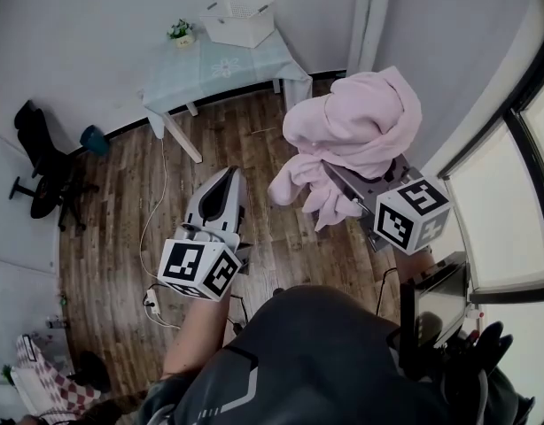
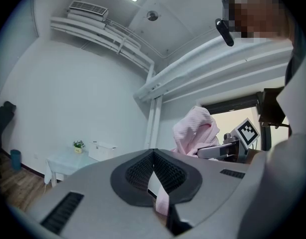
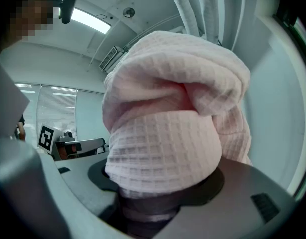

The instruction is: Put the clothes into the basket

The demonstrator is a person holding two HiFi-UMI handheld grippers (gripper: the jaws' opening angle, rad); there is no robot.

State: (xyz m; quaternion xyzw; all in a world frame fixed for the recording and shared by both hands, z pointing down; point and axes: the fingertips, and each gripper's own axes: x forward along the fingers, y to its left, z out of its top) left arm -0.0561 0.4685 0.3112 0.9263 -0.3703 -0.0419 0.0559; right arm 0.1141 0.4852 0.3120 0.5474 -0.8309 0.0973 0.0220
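Observation:
A bundled pink waffle-weave garment (image 1: 356,131) hangs in the air over the wooden floor, with my right gripper (image 1: 347,184) shut on it. In the right gripper view the garment (image 3: 173,128) fills the middle and hides the fingertips. My left gripper (image 1: 226,180) is held lower and to the left, its jaws closed together with nothing between them; in the left gripper view its tips (image 2: 153,154) meet. The white basket (image 1: 239,20) stands on a small pale table (image 1: 210,71) by the far wall, well beyond both grippers, and also shows in the left gripper view (image 2: 105,151).
A small potted plant (image 1: 180,32) sits on the table beside the basket. A black office chair (image 1: 42,162) and a blue bin (image 1: 93,140) stand at the left wall. A power strip with a white cable (image 1: 152,304) lies on the floor. A window runs along the right.

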